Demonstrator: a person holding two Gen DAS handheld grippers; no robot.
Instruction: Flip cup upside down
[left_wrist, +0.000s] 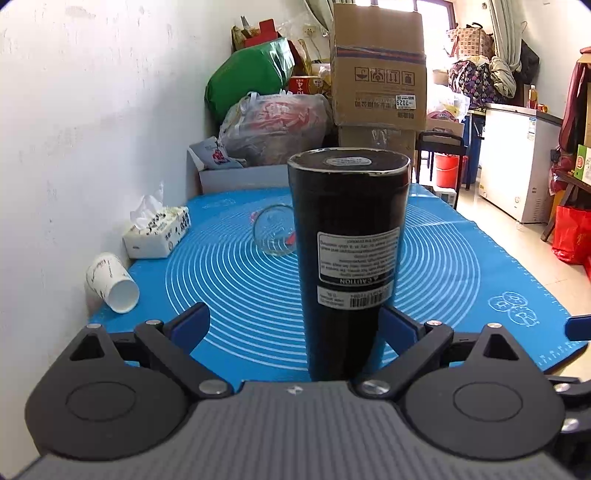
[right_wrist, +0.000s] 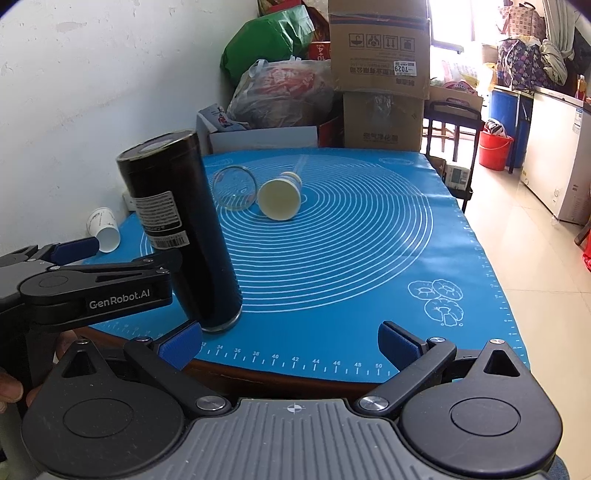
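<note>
A tall black cup (left_wrist: 347, 258) stands upside down on the blue mat (left_wrist: 443, 258), its label reading inverted and its base on top. It also shows in the right wrist view (right_wrist: 184, 229), mouth down near the mat's front left. My left gripper (left_wrist: 295, 325) is open, its blue pads (left_wrist: 192, 325) wide on either side of the cup, not pressing it. My right gripper (right_wrist: 290, 341) is open and empty at the table's front edge, to the right of the cup.
A clear glass (right_wrist: 234, 188) and a cream paper cup (right_wrist: 279, 197) lie on their sides mid-mat. A white paper cup (right_wrist: 103, 229) lies by the wall, next to a tissue box (left_wrist: 157, 230). Boxes (right_wrist: 380, 70) and bags are piled behind the table.
</note>
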